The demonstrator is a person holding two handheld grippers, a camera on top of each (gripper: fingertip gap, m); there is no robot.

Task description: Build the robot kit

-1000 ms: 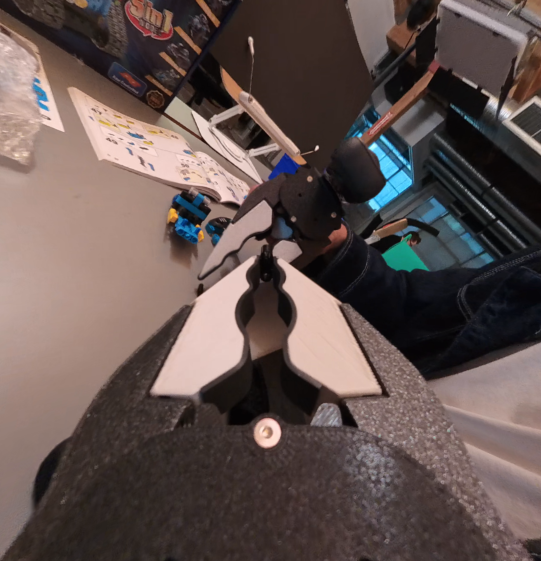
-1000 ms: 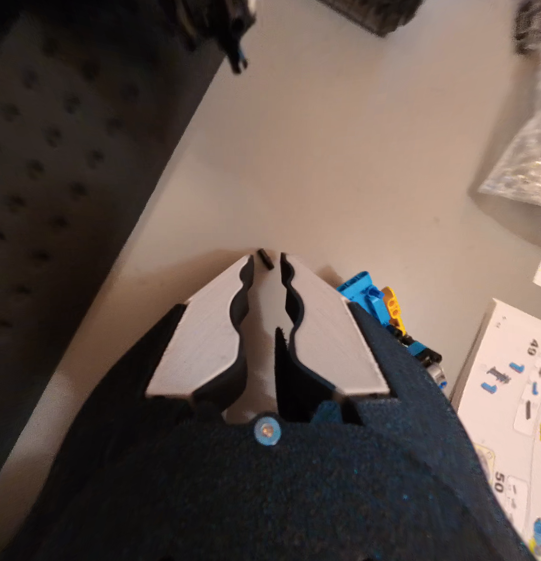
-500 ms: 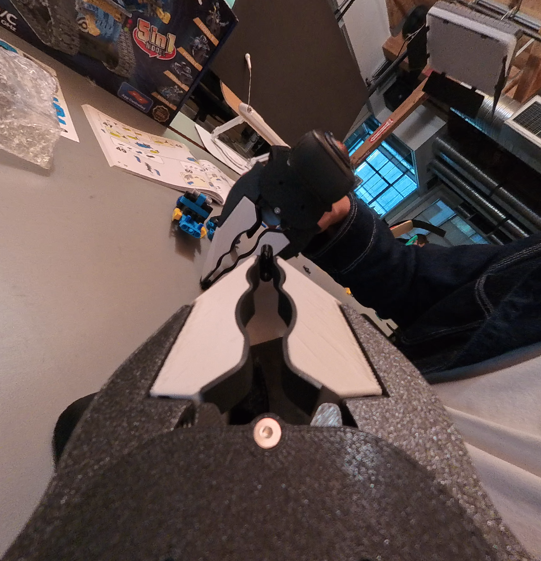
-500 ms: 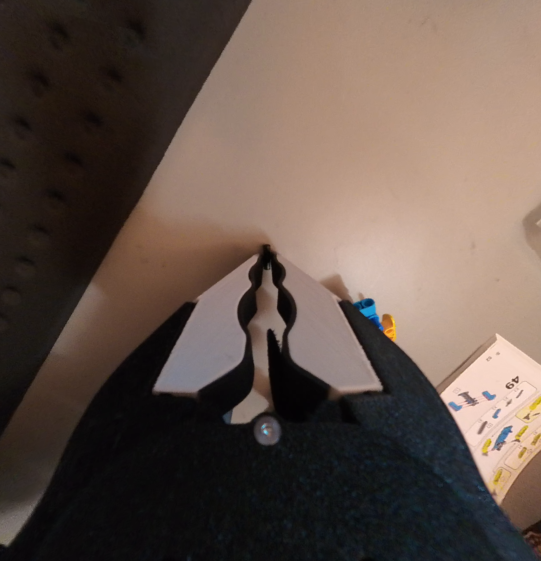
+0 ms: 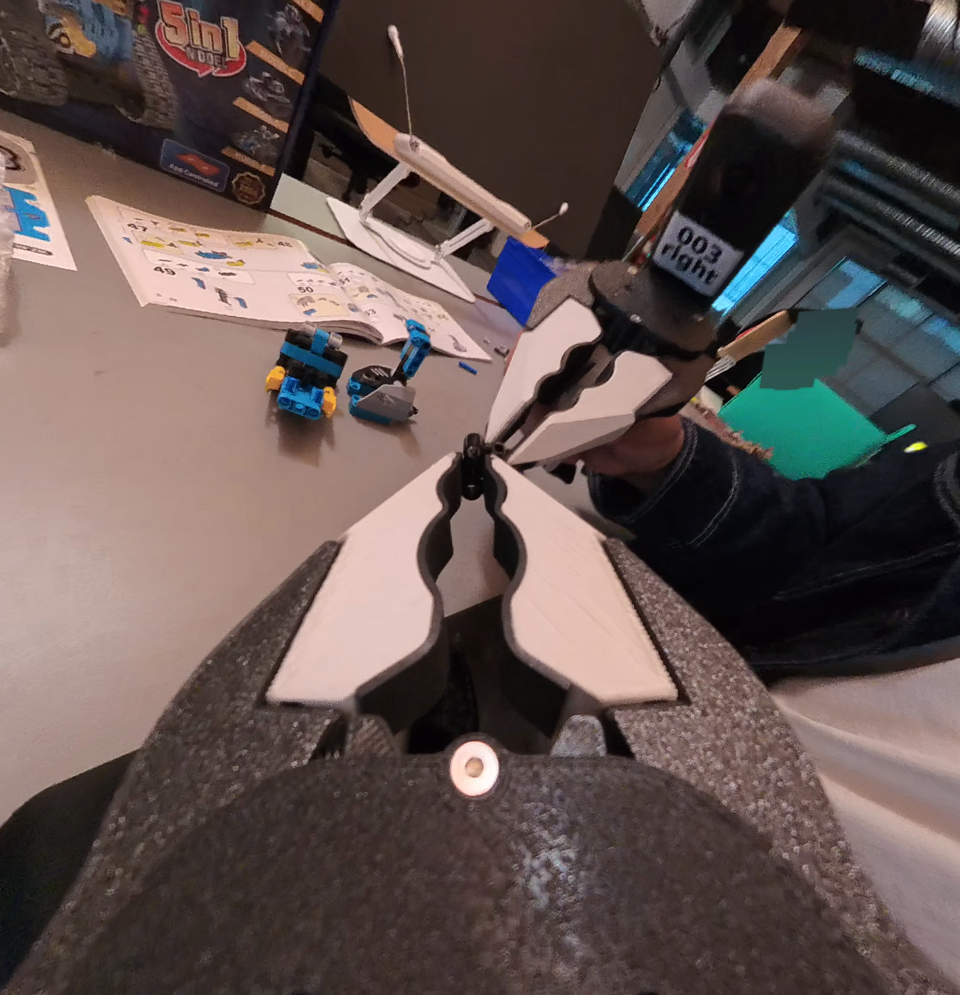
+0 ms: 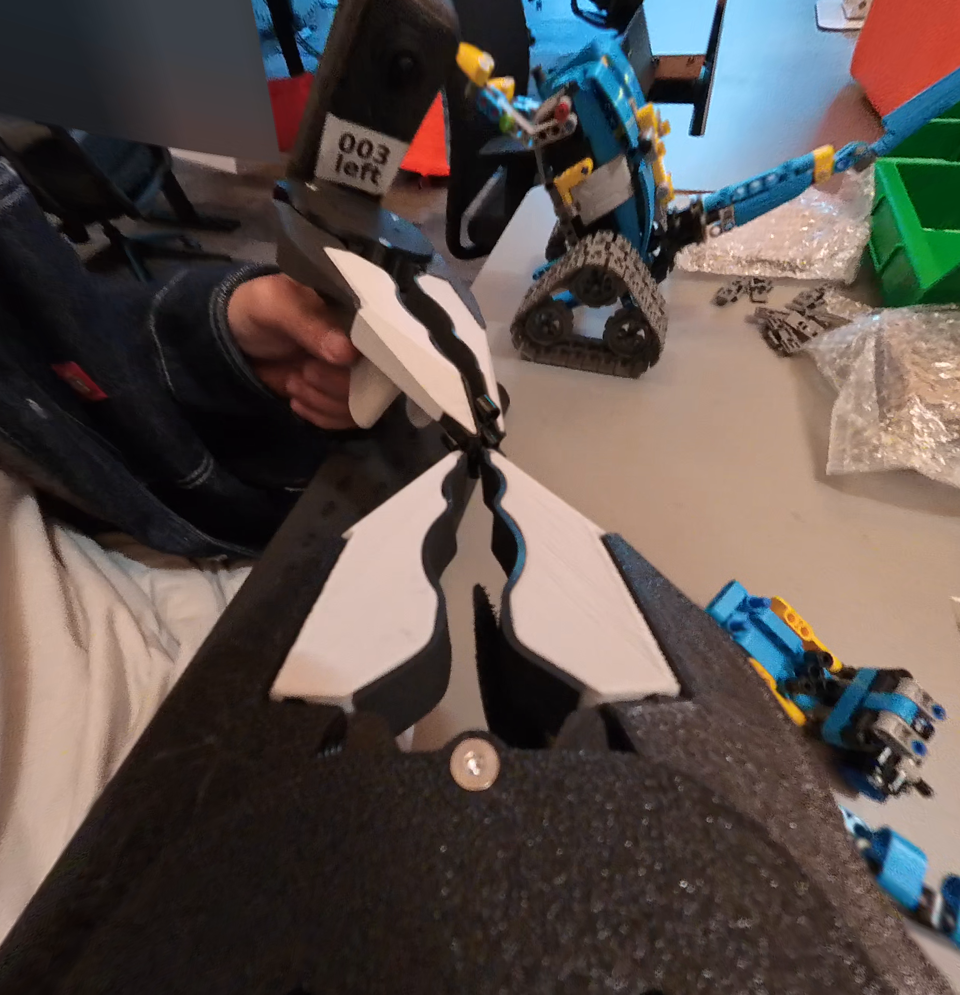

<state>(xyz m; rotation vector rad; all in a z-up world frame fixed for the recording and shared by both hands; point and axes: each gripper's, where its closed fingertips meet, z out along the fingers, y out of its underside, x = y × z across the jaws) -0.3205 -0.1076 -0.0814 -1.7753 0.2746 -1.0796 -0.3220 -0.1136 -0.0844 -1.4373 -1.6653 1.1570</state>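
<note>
— Left gripper (image 5: pixel 471 467), centre frame?
— Clamped on a small black connector (image 5: pixel 471 464), tips raised above the desk (image 5: pixel 117 511).
— Right gripper (image 6: pixel 475 462)?
— Pinched shut on a black pin (image 6: pixel 473 459), tip-to-tip with it — apparently lined up for mating.

Big grey table (image 5: pixel 117 511) fills room's near side. Dark wall panel (image 5: pixel 494 107) stands behind table. Tall windows (image 5: pixel 870 323) far off, blue daylight coming in. Shiny metal ducts (image 5: pixel 908 215) run up high near wooden beam (image 5: pixel 773 54). Black board with small holes (image 6: pixel 316 511) along table edge. Orange wall piece (image 6: pixel 913 48) in far corner. Light soft, bit dim.
</note>
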